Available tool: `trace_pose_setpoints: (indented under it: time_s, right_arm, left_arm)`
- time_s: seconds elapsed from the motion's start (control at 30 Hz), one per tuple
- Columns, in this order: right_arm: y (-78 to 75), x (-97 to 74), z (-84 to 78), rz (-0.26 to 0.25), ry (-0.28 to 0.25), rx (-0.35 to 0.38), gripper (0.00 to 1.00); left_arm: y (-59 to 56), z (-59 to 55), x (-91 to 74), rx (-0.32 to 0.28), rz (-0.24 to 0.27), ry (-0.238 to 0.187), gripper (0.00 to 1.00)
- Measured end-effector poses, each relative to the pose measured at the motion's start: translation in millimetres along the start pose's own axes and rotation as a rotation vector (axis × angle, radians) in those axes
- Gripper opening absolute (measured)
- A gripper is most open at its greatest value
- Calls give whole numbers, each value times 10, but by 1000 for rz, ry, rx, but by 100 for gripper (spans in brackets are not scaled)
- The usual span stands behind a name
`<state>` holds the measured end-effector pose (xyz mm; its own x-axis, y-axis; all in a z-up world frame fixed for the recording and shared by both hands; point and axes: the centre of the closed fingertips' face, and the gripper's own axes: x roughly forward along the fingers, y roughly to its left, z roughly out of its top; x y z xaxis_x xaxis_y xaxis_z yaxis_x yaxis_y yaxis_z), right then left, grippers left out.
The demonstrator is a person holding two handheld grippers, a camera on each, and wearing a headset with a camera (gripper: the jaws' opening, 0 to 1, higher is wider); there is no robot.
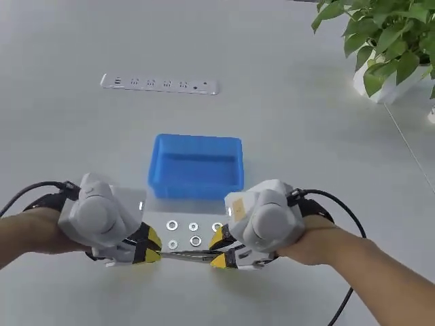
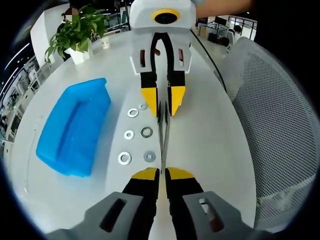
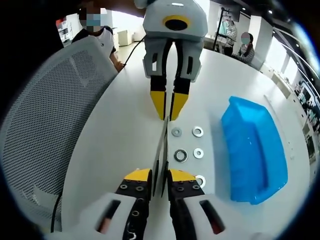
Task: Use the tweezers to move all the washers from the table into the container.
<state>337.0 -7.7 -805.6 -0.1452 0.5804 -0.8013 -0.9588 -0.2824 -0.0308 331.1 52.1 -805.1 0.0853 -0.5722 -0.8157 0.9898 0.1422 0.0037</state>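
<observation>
Presently: left tongs [image 2: 162, 173] and right tongs [image 3: 160, 175], each clamped on 1 end of the tweezers [image 2: 164, 135], tips facing. Left gripper view: 6 washers [image 2: 146, 132] on the desk [image 2: 200, 130], all outside the blue container [image 2: 97, 135], just beside it. Head view: 5 washers countable; also power strip [image 1: 160, 84], potted plant [image 1: 387, 34].

Pale grey desk [image 1: 292, 129] all round, a white power strip [image 1: 160, 84] lying at its far side, a leafy potted plant [image 1: 384, 47] at the corner (white pot), and a white mesh chair [image 2: 272, 115] beside it.
</observation>
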Motion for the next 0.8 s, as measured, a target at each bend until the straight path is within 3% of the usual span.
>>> trace_pose_setpoints:
  time_s: [0.37, 0.8]
  right_arm:
    - [13, 24, -5, -9, -3, 15, 12]
    - [28, 17, 7, -30, -15, 43, 12]
  left_arm:
    - [-23, 15, -27, 14, 5, -3, 6]
    - [-92, 257, -274, -4, -7, -32, 5]
